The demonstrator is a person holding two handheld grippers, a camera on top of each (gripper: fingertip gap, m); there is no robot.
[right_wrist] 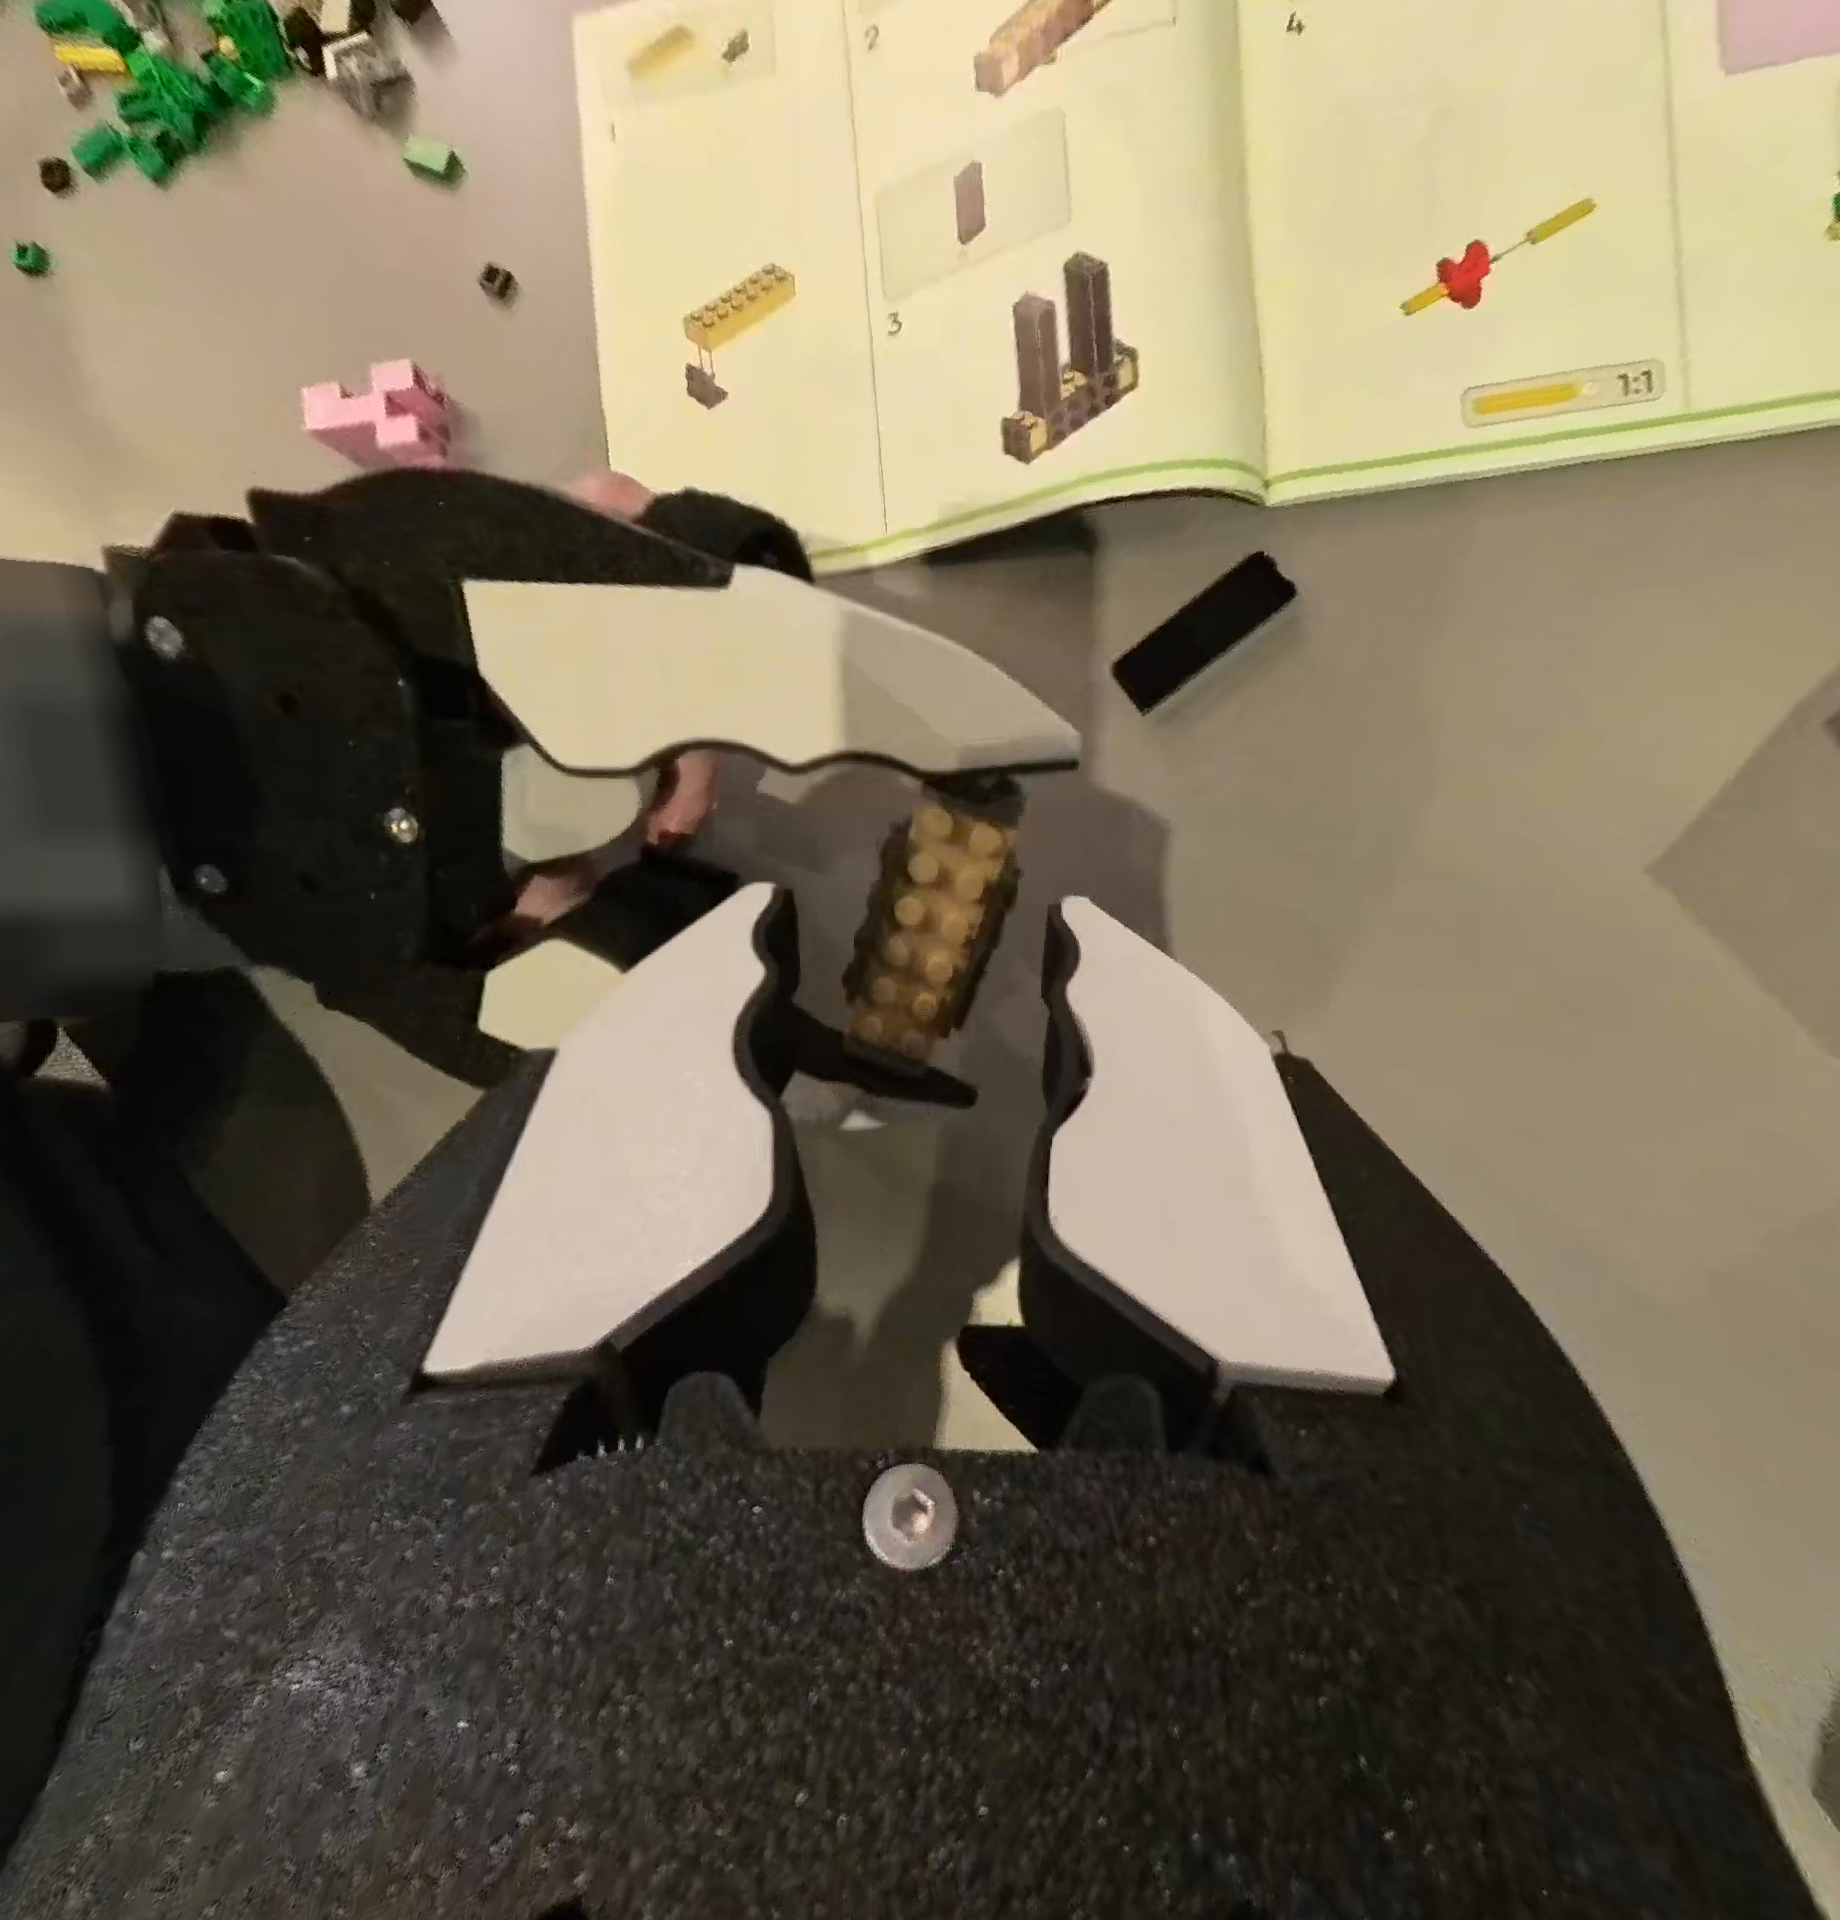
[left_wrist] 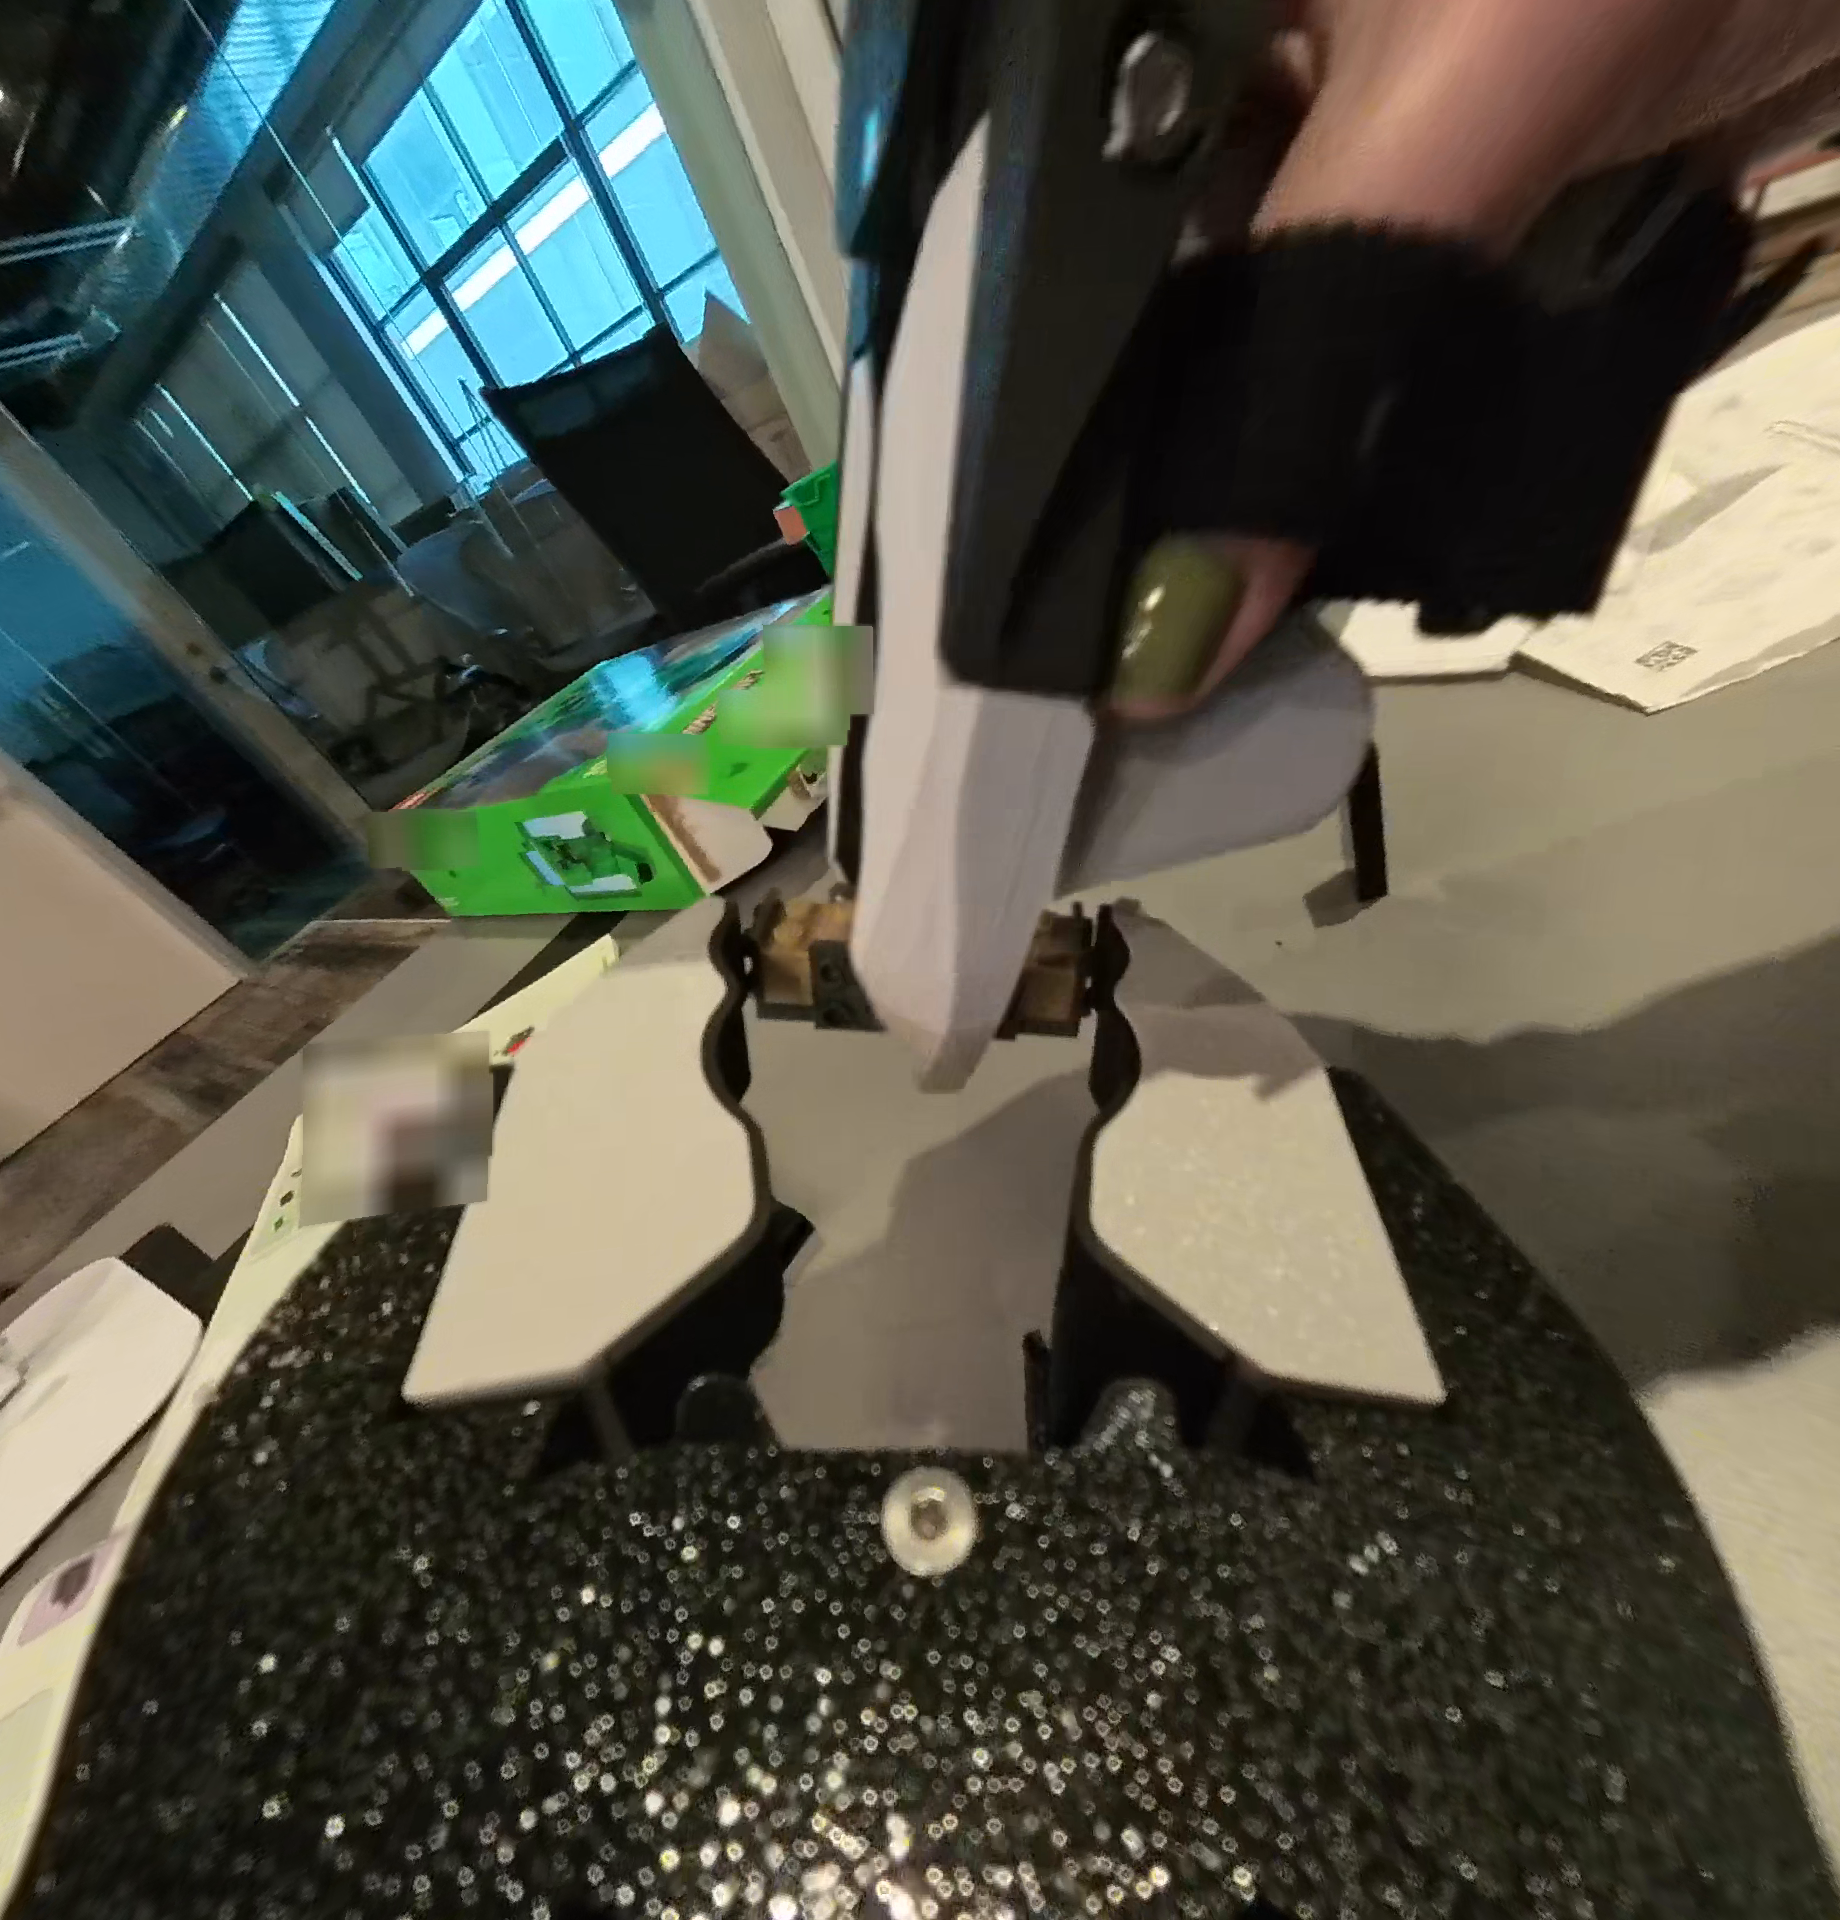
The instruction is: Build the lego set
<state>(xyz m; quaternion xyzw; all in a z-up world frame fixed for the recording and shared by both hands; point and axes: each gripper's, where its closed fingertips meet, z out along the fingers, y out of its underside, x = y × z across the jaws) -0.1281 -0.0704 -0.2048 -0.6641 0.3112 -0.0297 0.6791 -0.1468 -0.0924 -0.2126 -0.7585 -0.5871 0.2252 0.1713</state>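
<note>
A tan studded brick (right_wrist: 931, 935) with a small dark piece under one end is clamped lengthwise between the fingertips of my left gripper (left_wrist: 921, 956). In the left wrist view only the brick's ends (left_wrist: 1051, 971) show. In the right wrist view the left gripper (right_wrist: 942, 925) reaches in from the left. My right gripper (right_wrist: 916, 914) is open, one finger on each side of the brick, not touching it. In the left wrist view the right gripper (left_wrist: 1041, 935) comes down from above, held by a hand, and covers the brick's middle.
An open instruction booklet (right_wrist: 999, 260) lies on the grey table beyond the grippers. A long black piece (right_wrist: 1202, 634) lies to the right, a pink piece (right_wrist: 381, 416) to the left, and a pile of green and black bricks (right_wrist: 147, 94) at the far left. A green box (left_wrist: 604, 821) lies behind. The tips of both grippers are at nearly the same place.
</note>
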